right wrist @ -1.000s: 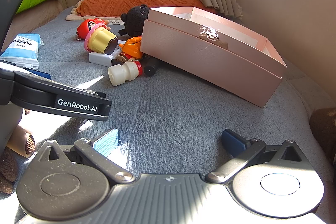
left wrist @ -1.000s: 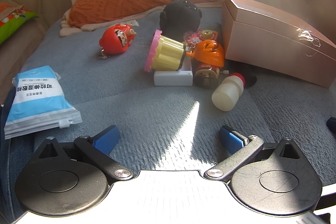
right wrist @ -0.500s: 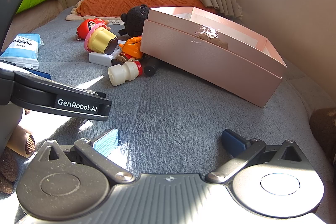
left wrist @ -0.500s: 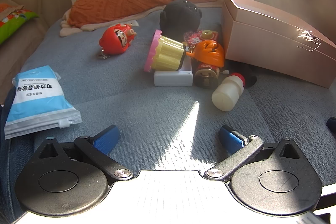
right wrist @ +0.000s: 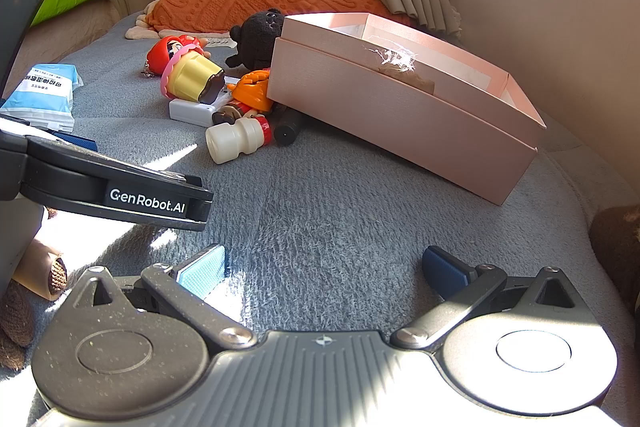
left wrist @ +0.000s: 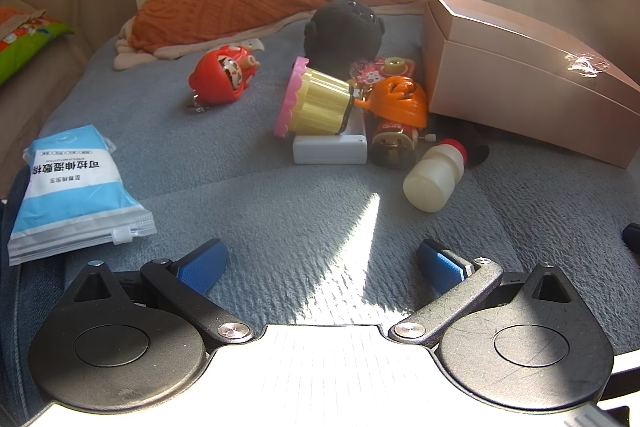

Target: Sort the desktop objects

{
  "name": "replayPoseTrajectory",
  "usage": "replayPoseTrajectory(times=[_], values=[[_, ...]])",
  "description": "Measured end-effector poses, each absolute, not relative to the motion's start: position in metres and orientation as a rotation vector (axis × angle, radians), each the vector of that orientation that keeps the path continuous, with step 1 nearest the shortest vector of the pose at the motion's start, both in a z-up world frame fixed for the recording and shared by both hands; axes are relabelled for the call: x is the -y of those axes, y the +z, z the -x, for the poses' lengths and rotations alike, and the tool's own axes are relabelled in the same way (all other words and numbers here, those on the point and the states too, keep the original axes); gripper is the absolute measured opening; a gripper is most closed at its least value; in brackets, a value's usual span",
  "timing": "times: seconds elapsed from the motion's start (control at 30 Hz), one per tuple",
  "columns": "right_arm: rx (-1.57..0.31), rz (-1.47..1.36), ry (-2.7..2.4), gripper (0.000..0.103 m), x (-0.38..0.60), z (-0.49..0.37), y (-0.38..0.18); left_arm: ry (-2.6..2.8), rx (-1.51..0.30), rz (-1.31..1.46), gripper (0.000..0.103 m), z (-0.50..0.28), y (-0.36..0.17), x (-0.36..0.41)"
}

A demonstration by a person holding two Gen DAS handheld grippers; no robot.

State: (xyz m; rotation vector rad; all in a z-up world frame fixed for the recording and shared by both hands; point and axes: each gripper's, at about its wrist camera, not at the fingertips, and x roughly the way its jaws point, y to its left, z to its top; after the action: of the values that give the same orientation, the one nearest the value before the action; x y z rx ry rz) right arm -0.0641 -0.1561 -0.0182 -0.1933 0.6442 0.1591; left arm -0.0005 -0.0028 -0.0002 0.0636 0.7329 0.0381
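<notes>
Left gripper (left wrist: 322, 263): jaws spread wide, nothing held between them, set low over the grey blanket (left wrist: 280, 211). Right gripper (right wrist: 322, 267): likewise spread and empty, over bare blanket, with the left unit's body seen just to its left. Neither is placed on an object; both appear parked short of the pile, probably so the whole clutter can be surveyed before a first pick is chosen.

All positions taken from the pink box (right wrist: 404, 107), which is open-topped and judged to be the sorting destination, its near wall turned to the grippers.
- Black cylinder (right wrist: 289, 127): partly tucked under the box's near-left corner.
- Orange-capped figure (left wrist: 394, 111): just beside that corner, touching the white block (left wrist: 330, 149).
- Yellow cupcake toy (left wrist: 316, 101): tipped on its side, resting on the white block, left of the box.
- White bottle (left wrist: 434, 181): lying on its side, nearest the grippers, in front of the box's left end; likely the easiest first grasp.
- Black plush (left wrist: 344, 31): behind the pile.
- Red doll (left wrist: 222, 77): further left, apart.
- Wipes pack (left wrist: 72, 187): well apart, far left.

Sorting judged not yet begun.
</notes>
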Motion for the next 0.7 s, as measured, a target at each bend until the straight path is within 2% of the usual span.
replayPoseTrajectory(times=[0.7], values=[[-0.642, 0.192, 0.158, 0.103, 0.1567, 0.0649, -0.0168, 0.034, -0.739, -0.054, 0.103, 0.0001, 0.0005, 0.0027]])
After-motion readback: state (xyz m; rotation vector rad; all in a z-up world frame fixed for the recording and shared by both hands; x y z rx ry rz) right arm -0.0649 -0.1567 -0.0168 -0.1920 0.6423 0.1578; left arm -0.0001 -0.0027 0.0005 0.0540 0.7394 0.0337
